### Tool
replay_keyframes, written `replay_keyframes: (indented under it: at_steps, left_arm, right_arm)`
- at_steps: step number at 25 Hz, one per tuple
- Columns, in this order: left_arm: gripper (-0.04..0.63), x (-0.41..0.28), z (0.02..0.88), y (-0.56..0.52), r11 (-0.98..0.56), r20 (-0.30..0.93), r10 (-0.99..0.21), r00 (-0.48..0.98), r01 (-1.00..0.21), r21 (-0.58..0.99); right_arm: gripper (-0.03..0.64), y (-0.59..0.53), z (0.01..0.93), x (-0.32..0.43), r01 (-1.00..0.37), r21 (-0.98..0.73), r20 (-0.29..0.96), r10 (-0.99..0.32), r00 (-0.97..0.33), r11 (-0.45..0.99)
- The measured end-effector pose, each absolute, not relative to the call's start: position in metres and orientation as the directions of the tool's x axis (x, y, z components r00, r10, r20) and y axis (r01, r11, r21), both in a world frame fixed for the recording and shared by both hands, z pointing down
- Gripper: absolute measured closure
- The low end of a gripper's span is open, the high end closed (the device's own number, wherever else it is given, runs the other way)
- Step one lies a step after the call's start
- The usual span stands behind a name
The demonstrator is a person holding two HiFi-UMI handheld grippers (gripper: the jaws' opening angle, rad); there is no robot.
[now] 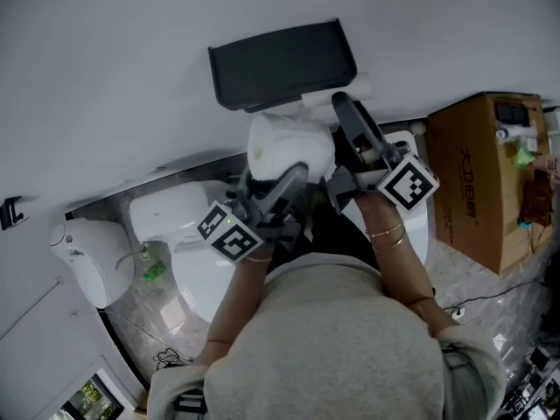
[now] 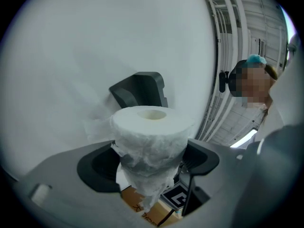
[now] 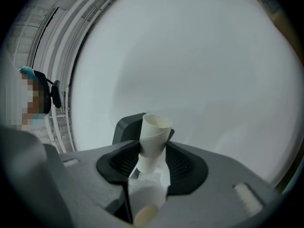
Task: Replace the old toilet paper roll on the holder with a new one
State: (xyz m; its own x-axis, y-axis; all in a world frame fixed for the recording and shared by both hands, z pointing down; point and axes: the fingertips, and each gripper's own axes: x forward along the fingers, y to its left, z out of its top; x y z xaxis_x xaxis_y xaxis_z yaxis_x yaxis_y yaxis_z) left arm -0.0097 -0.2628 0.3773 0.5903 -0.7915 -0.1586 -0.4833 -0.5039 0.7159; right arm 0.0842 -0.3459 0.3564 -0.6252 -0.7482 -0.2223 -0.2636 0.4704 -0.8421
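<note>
A dark grey paper holder point(image 1: 280, 64) is fixed to the white wall. My left gripper point(image 1: 289, 178) is shut on a full white toilet paper roll point(image 1: 289, 145), held just below the holder. In the left gripper view the roll point(image 2: 149, 137) stands upright between the pads, squeezed at its middle, with the holder point(image 2: 140, 91) behind it. My right gripper point(image 1: 346, 116) is at the holder's lower right. In the right gripper view it point(image 3: 152, 163) is shut on an empty cream cardboard tube point(image 3: 154, 139), pinched in at the waist, with the holder point(image 3: 127, 127) close behind.
A white toilet point(image 1: 192, 234) stands below the grippers. A brown cardboard box point(image 1: 486, 182) sits on the floor at the right, a white rounded container point(image 1: 87, 261) at the left. Cables lie on the marble floor. A person point(image 2: 251, 82) stands off to the side by wall rails.
</note>
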Motion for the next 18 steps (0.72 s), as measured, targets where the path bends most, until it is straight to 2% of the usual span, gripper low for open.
replay_keyframes:
  at_steps: [18]
  left_arm:
    - [0.19, 0.015, 0.367, -0.27, -0.599, -0.19, -0.679, 0.709, -0.386, 0.702]
  right_arm:
    - [0.437, -0.331, 0.337, 0.123, -0.359, -0.818, -0.241, -0.834, -0.496, 0.45]
